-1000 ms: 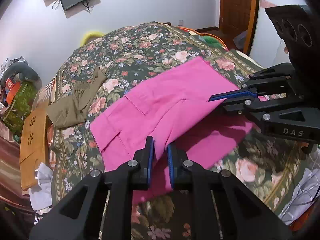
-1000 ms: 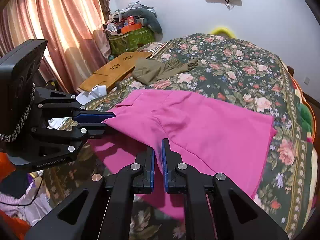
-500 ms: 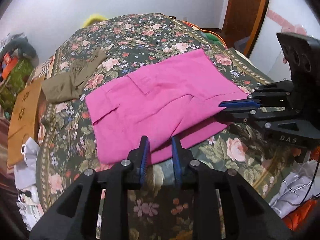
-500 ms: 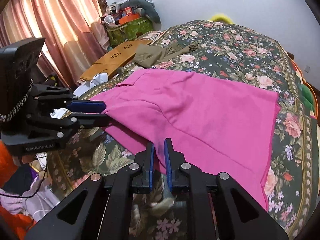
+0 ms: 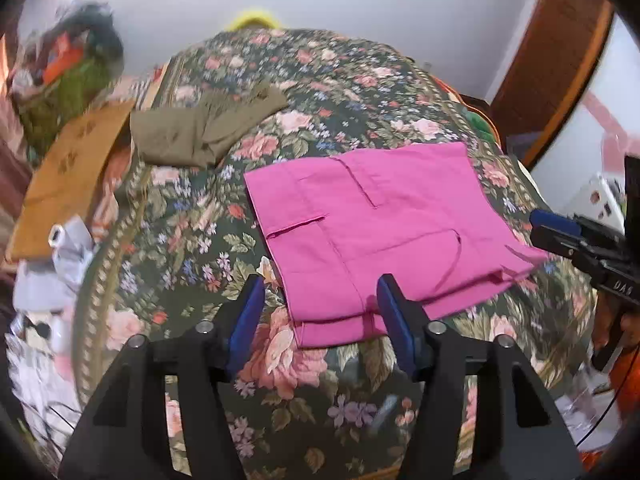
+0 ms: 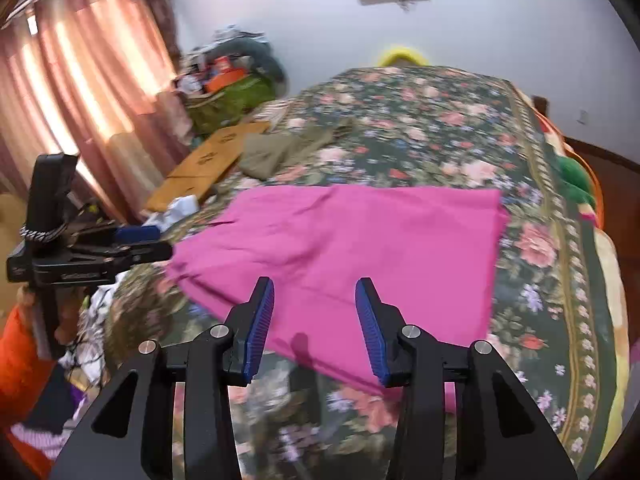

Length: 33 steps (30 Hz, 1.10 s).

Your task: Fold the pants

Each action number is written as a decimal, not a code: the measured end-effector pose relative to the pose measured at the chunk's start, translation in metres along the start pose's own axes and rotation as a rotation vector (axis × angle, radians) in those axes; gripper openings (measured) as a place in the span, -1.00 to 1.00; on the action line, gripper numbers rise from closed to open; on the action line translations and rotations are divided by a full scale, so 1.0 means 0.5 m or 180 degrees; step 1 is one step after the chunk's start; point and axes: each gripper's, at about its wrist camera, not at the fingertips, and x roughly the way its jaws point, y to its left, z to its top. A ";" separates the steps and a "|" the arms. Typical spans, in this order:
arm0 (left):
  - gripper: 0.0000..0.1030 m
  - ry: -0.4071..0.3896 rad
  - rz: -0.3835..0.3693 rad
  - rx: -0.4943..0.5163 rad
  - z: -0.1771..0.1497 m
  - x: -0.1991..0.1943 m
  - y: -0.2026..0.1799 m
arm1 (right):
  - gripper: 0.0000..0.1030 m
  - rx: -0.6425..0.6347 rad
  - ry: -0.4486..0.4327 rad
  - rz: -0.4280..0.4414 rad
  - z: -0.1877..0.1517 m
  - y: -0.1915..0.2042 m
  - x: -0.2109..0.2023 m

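The pink pants [image 5: 380, 224] lie folded flat on the floral bedspread [image 5: 320, 80]; they also show in the right wrist view [image 6: 352, 248]. My left gripper [image 5: 320, 300] is open and empty, hovering above the near edge of the pants. My right gripper [image 6: 315, 312] is open and empty above the near edge of the pants. The right gripper [image 5: 560, 228] shows at the right edge of the left wrist view, beside the pants' right corner. The left gripper [image 6: 140, 242] shows at the left of the right wrist view, at the pants' left corner.
An olive garment [image 5: 200, 128] lies crumpled at the far left of the bed. A wooden board [image 5: 68, 176] and white cloths [image 5: 60, 256] lie off the bed's left side. Curtains [image 6: 80, 92] hang at the left. A door [image 5: 552, 60] stands at the right.
Both grippers were shut on the pants' lifted fold. They laid it down, opened and let go. The pants now lie flat and both grippers have drawn back.
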 end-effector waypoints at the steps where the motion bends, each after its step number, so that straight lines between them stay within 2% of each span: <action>1: 0.22 0.0041 -0.0024 -0.0074 0.003 0.011 0.004 | -0.25 0.0036 0.0024 -0.0046 0.000 -0.008 0.006; 5: 0.24 0.0144 -0.0196 -0.0143 0.002 0.038 -0.004 | -0.25 0.0175 0.0183 -0.0145 -0.012 -0.038 0.035; 10: 0.24 0.0150 -0.0042 -0.0010 -0.008 0.050 -0.027 | -0.25 0.0252 0.0362 -0.0147 -0.036 -0.053 0.059; 12: -0.02 0.0102 0.0056 0.0026 -0.011 0.047 -0.028 | -0.25 0.0254 0.0385 -0.0124 -0.045 -0.050 0.062; 14: -0.37 0.0076 0.0142 0.0103 -0.011 0.043 -0.032 | -0.25 0.0241 0.0387 -0.0114 -0.048 -0.046 0.062; 15: -0.44 0.0053 0.0126 0.0105 -0.010 0.037 -0.031 | -0.25 0.0247 0.0398 -0.0106 -0.048 -0.046 0.063; 16: -0.64 0.0042 0.0182 0.0126 -0.010 0.034 -0.033 | -0.24 0.0256 0.0406 -0.0096 -0.049 -0.047 0.064; 17: -0.96 0.0030 0.0285 0.0155 -0.009 0.031 -0.034 | -0.23 0.0269 0.0409 -0.0083 -0.050 -0.049 0.064; 18: -0.96 0.0004 0.0476 0.0205 -0.008 0.029 -0.033 | -0.21 0.0275 0.0419 -0.0074 -0.052 -0.051 0.064; 25: -0.93 0.0104 0.0179 -0.0079 -0.012 0.017 0.022 | -0.13 0.0235 0.0465 -0.0111 -0.056 -0.060 0.059; 27: -0.73 0.0084 0.0087 -0.0177 -0.006 0.007 0.027 | -0.13 0.0229 0.0468 -0.0121 -0.057 -0.060 0.058; 29: -0.31 0.0080 0.0004 -0.0270 0.001 0.006 0.030 | -0.13 0.0229 0.0463 -0.0134 -0.057 -0.059 0.058; 31: -0.12 0.0085 0.0013 -0.0324 0.003 0.014 0.028 | -0.13 0.0213 0.0449 -0.0155 -0.059 -0.056 0.056; 33: -0.12 0.0167 0.0020 -0.0350 0.000 0.031 0.023 | -0.13 0.0200 0.0440 -0.0168 -0.061 -0.054 0.054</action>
